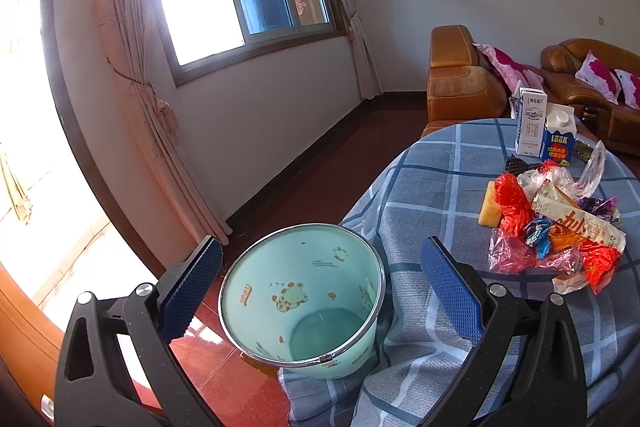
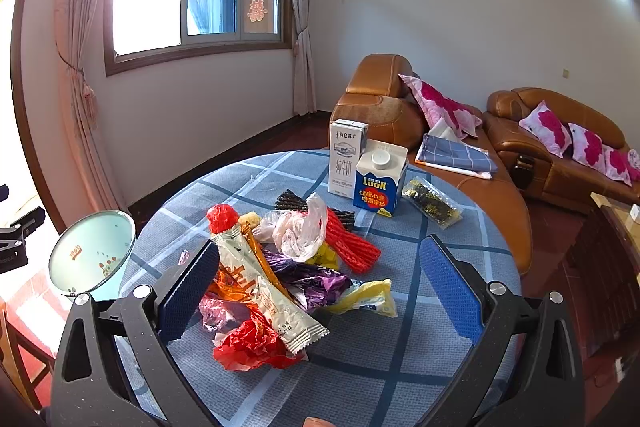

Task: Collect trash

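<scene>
The left hand-held gripper (image 1: pixel 320 291) hangs wide open above the empty mint bin (image 1: pixel 302 297) beside the bench (image 1: pixel 432 163). The right hand-held gripper (image 2: pixel 318 287), jaws spread, straddles the wrapper pile (image 2: pixel 280 267) near the bin.

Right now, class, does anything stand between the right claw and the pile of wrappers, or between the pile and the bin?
Nothing visible does. The right claw is open over the pile of wrappers. The green bin sits at the table's edge, its mouth open and empty. The two cartons stand beyond the pile.
</scene>
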`<move>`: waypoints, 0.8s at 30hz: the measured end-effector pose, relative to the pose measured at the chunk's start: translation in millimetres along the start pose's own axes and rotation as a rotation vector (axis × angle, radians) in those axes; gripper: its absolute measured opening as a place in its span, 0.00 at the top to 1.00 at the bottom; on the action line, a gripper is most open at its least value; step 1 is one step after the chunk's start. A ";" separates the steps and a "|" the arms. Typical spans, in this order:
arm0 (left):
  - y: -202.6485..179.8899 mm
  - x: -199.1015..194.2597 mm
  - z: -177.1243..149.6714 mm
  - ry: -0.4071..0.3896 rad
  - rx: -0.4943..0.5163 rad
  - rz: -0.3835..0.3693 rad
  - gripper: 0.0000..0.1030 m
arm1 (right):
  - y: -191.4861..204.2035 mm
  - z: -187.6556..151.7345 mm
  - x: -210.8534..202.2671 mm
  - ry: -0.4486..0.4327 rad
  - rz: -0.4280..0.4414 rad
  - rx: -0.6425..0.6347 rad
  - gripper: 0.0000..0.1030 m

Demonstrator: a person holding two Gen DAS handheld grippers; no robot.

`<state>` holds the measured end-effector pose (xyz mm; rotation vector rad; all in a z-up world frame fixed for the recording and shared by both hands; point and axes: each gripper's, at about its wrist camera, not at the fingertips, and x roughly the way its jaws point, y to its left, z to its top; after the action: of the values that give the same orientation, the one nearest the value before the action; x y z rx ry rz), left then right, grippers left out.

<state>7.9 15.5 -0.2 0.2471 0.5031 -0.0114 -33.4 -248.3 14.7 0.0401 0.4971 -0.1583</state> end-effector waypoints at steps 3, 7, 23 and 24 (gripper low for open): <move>0.3 0.2 -0.2 -0.001 0.000 0.001 0.06 | 0.1 0.0 0.3 0.003 -0.001 -0.001 0.04; 2.2 1.7 -0.2 0.002 -0.003 0.003 0.06 | -0.3 -0.3 -0.3 0.002 -0.001 0.000 0.04; 2.8 2.0 -0.9 0.005 -0.002 0.003 0.06 | 0.0 -0.3 -0.1 0.001 -0.002 -0.001 0.04; 3.0 2.1 -1.1 0.006 -0.001 0.003 0.06 | 0.0 -0.2 0.2 0.002 -0.002 -0.001 0.04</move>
<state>9.4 18.7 -1.5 0.2468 0.5087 -0.0071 -33.4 -248.4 14.4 0.0392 0.4991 -0.1599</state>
